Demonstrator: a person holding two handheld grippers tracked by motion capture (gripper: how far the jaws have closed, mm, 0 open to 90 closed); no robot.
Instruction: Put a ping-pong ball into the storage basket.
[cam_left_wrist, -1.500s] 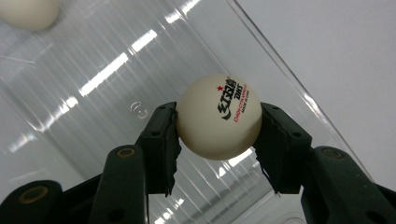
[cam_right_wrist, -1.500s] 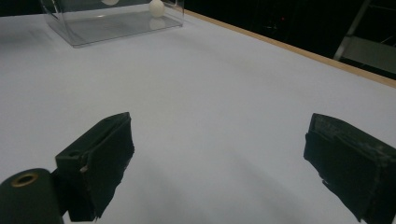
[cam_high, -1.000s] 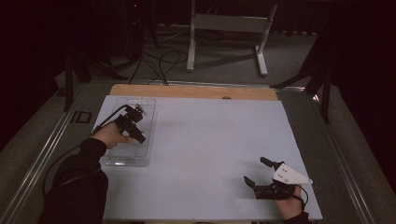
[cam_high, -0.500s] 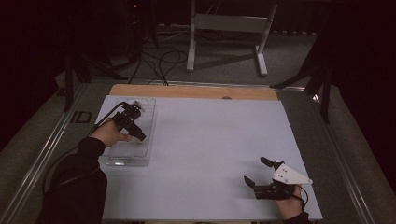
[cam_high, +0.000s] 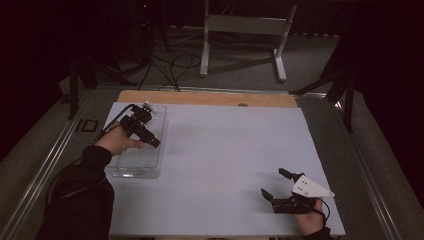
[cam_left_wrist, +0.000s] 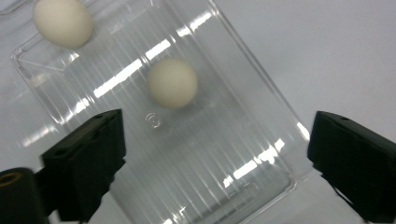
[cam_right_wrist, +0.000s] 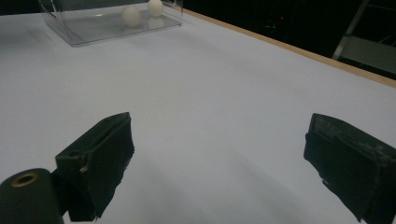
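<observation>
White matte tabletop (cam_high: 225, 165): left gripper (cam_left_wrist: 215, 158), jaws just parted wide, hovers over ribbed clear tray (cam_left_wrist: 243, 154) holding round ball (cam_left_wrist: 172, 83).

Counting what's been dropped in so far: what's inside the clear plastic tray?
Two white balls lie inside the clear tray, apart from each other. Nothing covers them.

clear tray (cam_left_wrist: 243, 154) corner cut off at bottom edge; upper ball (cam_left_wrist: 62, 21) clipped at top

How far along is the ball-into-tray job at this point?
Done: two white balls lie in the clear tray. In hand: the left gripper hangs over the tray, jaws just opened, nothing between them. Left: hard to say; the right gripper rests open and empty.
</observation>
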